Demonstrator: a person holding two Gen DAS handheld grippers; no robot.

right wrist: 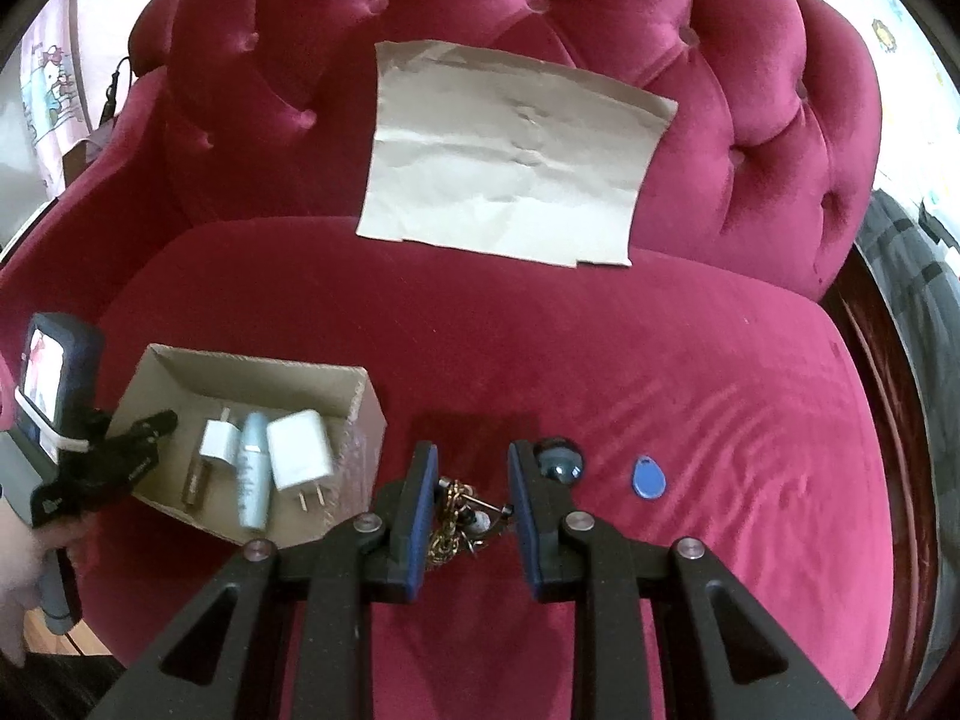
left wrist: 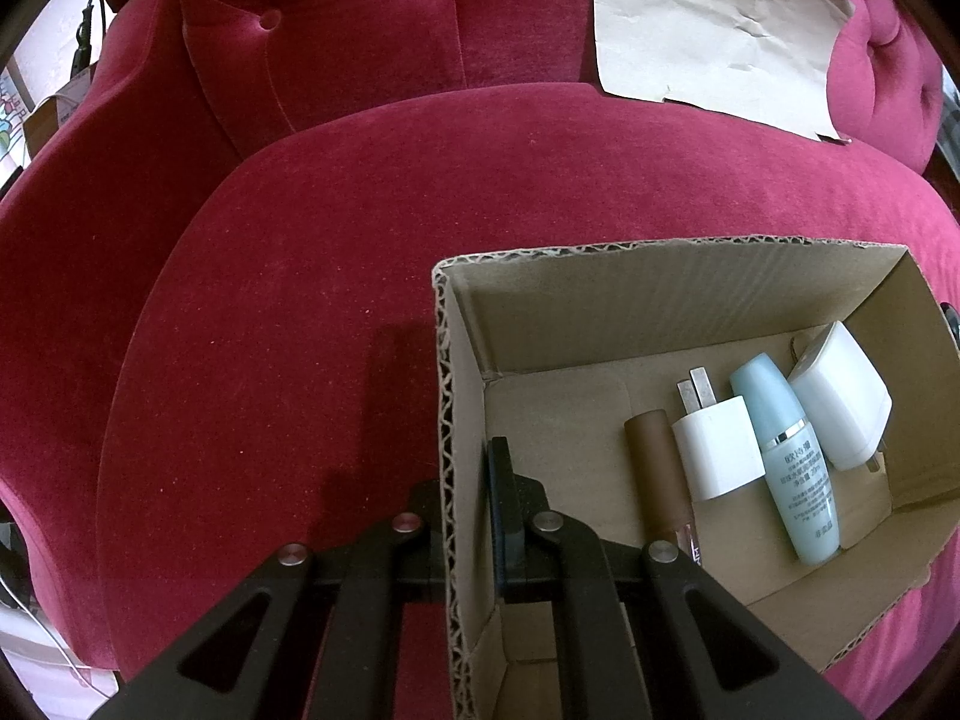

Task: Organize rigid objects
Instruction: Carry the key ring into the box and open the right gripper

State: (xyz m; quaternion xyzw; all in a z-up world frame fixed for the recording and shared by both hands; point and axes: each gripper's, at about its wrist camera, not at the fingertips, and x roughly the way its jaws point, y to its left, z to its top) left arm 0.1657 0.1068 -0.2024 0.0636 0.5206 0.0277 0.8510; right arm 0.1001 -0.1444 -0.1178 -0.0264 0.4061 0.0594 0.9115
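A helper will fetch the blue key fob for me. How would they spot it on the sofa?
On the red sofa seat, look right of the cardboard box, past the small dark round object. The key fob lies alone there: flat, teardrop-shaped, bright blue.

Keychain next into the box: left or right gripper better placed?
Right. The right gripper already has the keychain between its fingers, just beside the box. The left gripper is shut on the box's wall, steadying it, so it looks committed.
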